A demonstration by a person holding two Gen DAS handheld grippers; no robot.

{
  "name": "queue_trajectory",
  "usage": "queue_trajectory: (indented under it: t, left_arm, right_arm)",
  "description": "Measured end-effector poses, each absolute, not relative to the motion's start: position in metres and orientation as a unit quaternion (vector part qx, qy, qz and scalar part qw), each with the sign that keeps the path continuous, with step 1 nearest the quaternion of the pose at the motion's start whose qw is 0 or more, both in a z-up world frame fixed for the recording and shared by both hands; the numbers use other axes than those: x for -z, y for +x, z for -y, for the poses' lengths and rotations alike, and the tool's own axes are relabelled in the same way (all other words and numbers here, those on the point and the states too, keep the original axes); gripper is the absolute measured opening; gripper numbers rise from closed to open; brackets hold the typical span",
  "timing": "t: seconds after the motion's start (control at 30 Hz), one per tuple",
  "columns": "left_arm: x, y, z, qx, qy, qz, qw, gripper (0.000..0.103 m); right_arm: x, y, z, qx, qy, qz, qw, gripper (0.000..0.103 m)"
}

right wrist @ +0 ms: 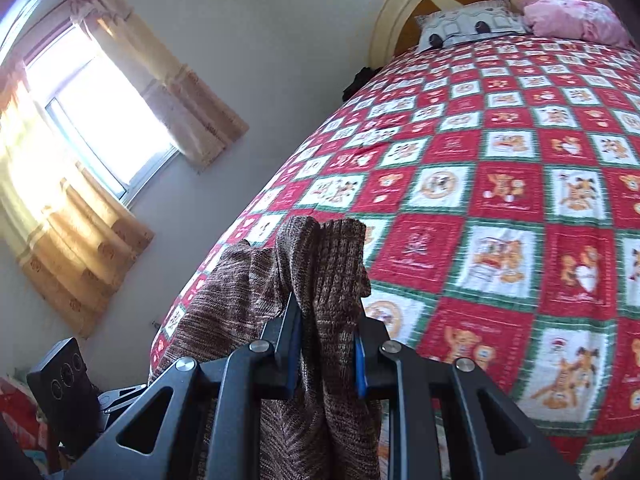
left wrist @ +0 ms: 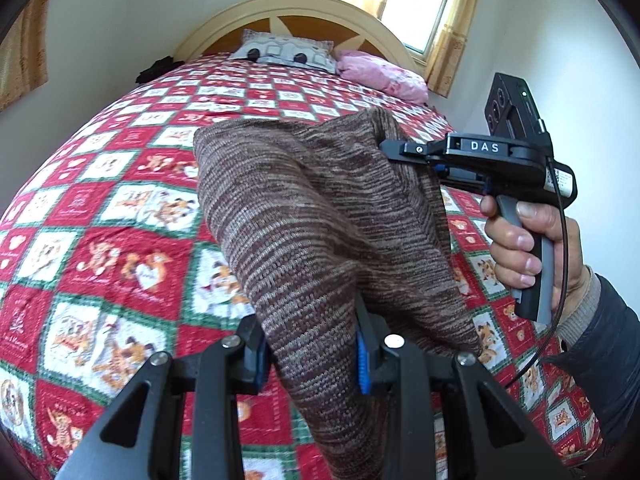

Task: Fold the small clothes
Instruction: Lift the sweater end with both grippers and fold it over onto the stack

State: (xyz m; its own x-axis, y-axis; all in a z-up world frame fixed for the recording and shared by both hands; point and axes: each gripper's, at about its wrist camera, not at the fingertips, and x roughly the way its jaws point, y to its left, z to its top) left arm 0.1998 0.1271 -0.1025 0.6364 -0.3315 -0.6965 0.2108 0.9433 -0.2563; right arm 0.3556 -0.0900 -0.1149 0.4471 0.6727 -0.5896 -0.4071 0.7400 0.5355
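Both pairs of fingers (left wrist: 362,354) are clamped on a brown knitted garment (left wrist: 316,216), held up in the air above the bed (left wrist: 120,184); the left gripper (left wrist: 310,356) pinches one bunched end between its blue pads, and the right gripper (right wrist: 326,354) pinches another gathered edge, folds of knit rising just past its tips; the cloth hangs stretched between the two, sagging in the middle and clear of the quilt below; in the left wrist view the right gripper, lettered DAS, bites the far corner of the garment, a bare right hand (left wrist: 532,248) wrapped round its grey handle. The bed fills most of both views under a red, white and green patchwork quilt (right wrist: 500,208) printed with bears; a cream arched headboard (left wrist: 296,12) stands behind; yellow curtains (right wrist: 80,236) frame a bright window (right wrist: 100,112); a pink pillow (left wrist: 380,72) lies beside a grey patterned pillow (left wrist: 286,50) at the head.
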Motion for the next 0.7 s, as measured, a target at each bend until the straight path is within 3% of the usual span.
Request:
queue_trajectory:
  t: [0.7]
  left_arm:
    - [0.113, 0.187, -0.184, 0.113, -0.102, -0.401, 0.903, 0.034]
  right_arm:
    - [0.127, 0.369, 0.014, -0.354, 0.136, -0.436, 0.816, 0.021]
